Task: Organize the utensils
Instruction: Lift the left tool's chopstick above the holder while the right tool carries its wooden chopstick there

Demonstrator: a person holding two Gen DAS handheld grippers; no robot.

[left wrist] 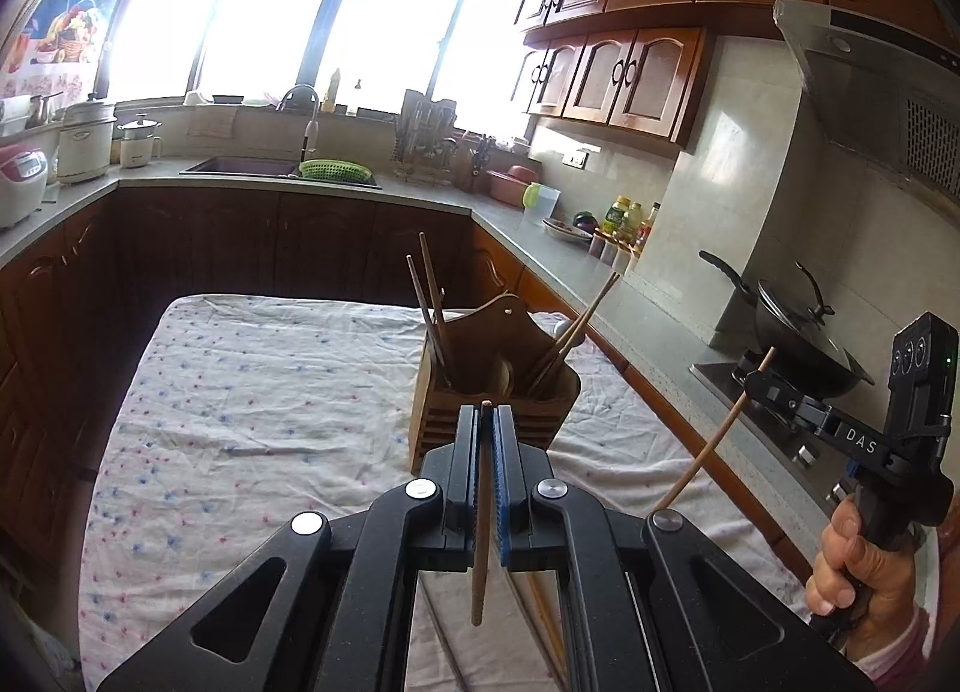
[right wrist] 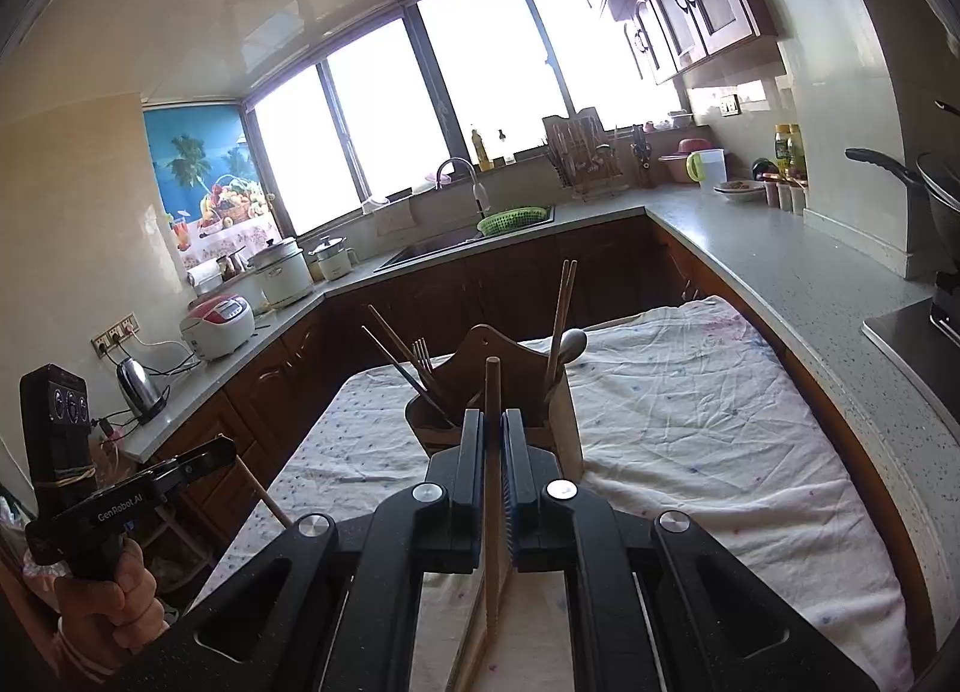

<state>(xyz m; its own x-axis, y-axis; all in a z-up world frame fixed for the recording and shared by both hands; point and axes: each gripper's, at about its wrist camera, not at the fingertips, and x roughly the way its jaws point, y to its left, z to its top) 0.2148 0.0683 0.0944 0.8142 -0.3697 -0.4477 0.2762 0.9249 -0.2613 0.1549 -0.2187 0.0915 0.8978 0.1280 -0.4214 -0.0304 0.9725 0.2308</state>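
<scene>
Chopsticks fill both your grippers. Your left gripper (left wrist: 487,422) is clamped on a dark chopstick (left wrist: 482,512); the stick runs along the gap between the pads, its tip just past the fingertips and its butt hanging back under the gripper body. Straight ahead of those fingers, close by, stands the wooden holder (left wrist: 495,386) on the flowered cloth (left wrist: 252,410); two chopsticks (left wrist: 429,308) lean out of its left compartment and two more (left wrist: 576,332) lean right out of the far one. Below your left gripper, more sticks (left wrist: 444,632) lie on the cloth, partly hidden by the body.

Off to the right of that view, your right hand (left wrist: 864,560) grips the handle of the right gripper (left wrist: 753,377); a pale chopstick (left wrist: 714,434) slants through its tip, upper end past the fingers, lower end towards you.

From the right wrist, your right gripper (right wrist: 493,422) is closed on that pale chopstick (right wrist: 493,482); it runs lengthwise between the fingers, tip standing a little above them. The holder (right wrist: 498,392) sits just ahead, nearly in line; a fork (right wrist: 423,353) and dark sticks (right wrist: 396,350) angle out on its left, upright chopsticks (right wrist: 563,308) and a spoon (right wrist: 573,344) on its right. At the left edge your left hand (right wrist: 114,596) holds the left gripper (right wrist: 222,452) with its stick (right wrist: 264,491) slanting down.

Beyond the cloth runs the counter (right wrist: 780,266), with a green basket (right wrist: 513,219) at the sink.
</scene>
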